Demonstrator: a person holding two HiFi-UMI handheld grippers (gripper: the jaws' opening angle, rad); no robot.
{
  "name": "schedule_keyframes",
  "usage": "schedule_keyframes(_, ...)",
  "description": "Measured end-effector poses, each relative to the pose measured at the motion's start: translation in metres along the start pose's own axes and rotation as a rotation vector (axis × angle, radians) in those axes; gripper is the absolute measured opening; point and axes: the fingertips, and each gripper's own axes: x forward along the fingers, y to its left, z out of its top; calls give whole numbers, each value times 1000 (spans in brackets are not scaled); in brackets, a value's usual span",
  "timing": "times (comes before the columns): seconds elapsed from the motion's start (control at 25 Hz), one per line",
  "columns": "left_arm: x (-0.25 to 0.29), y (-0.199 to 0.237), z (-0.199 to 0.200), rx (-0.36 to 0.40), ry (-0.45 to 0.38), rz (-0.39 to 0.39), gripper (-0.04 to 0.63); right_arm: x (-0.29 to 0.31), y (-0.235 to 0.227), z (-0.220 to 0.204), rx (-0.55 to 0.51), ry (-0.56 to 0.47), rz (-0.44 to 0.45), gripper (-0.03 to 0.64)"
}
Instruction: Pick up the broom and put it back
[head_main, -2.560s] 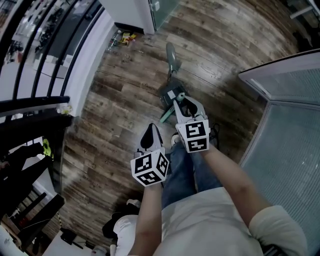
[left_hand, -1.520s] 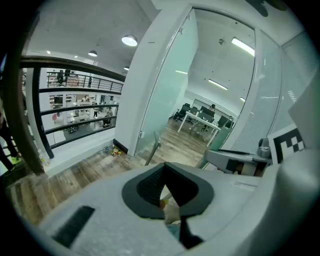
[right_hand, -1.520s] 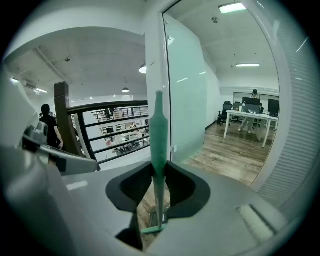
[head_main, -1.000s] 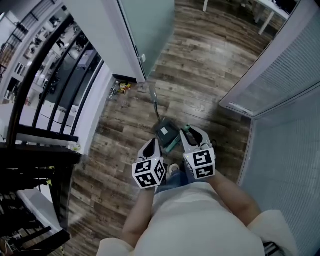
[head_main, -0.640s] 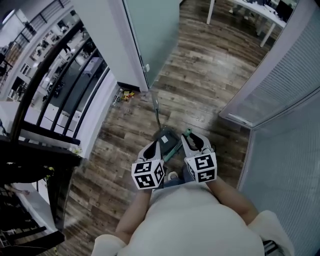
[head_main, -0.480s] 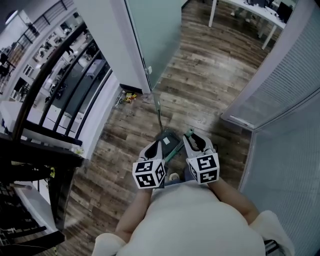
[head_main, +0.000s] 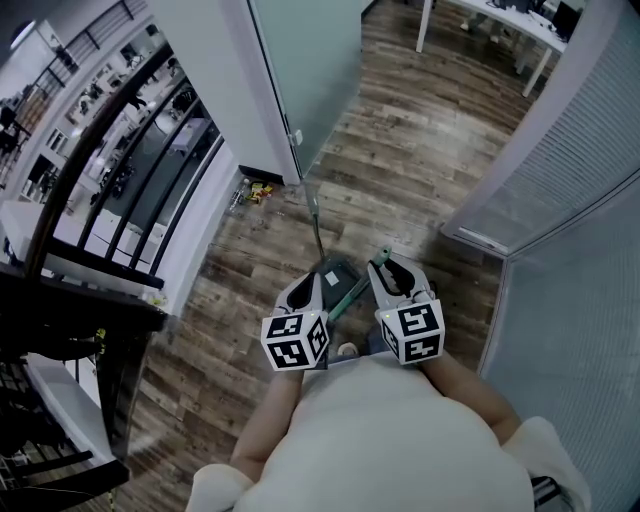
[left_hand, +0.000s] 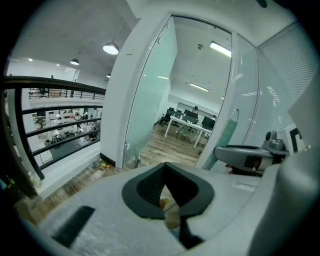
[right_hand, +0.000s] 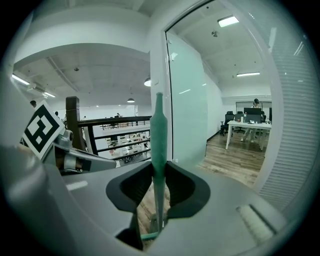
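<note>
Head view: right gripper (head_main: 388, 268) holds the teal broom (head_main: 347, 296), which slants from the jaws down-left over the floor (head_main: 420, 150) and lies between both grippers. Left gripper (head_main: 304, 291) is just beside the broom, apart from it.
Left gripper view: jaws together, nothing between them.
Right gripper view: jaws clamped on the broom, its long axis upright through them, tip above.
</note>
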Motion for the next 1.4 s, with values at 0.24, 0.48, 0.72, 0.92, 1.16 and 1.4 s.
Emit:
schedule_keyframes(0.24,4,0,3,22,-3,11,6,1,-7,2,0,-5,-8,94)
schedule_keyframes(0.48,5,0,3,-2,0,7,8,-1,-11,0,6,-2,-25,94)
schedule_keyframes(0.72,5,2,2,-11,11,-5,8,-2,-13,-2,16,5,-44,94)
schedule_keyframes(0.92,7,2,1,-10,19,-22,8,-3,-13,-5,30,11,-67,94)
schedule_keyframes(1.16,7,-1,1,18,31,-41,8,-9,-11,-4,48,7,-89,94)
schedule_keyframes(1.4,11,-7,-1,31,44,-62,8,-15,-20,-5,78,-2,-114,94)
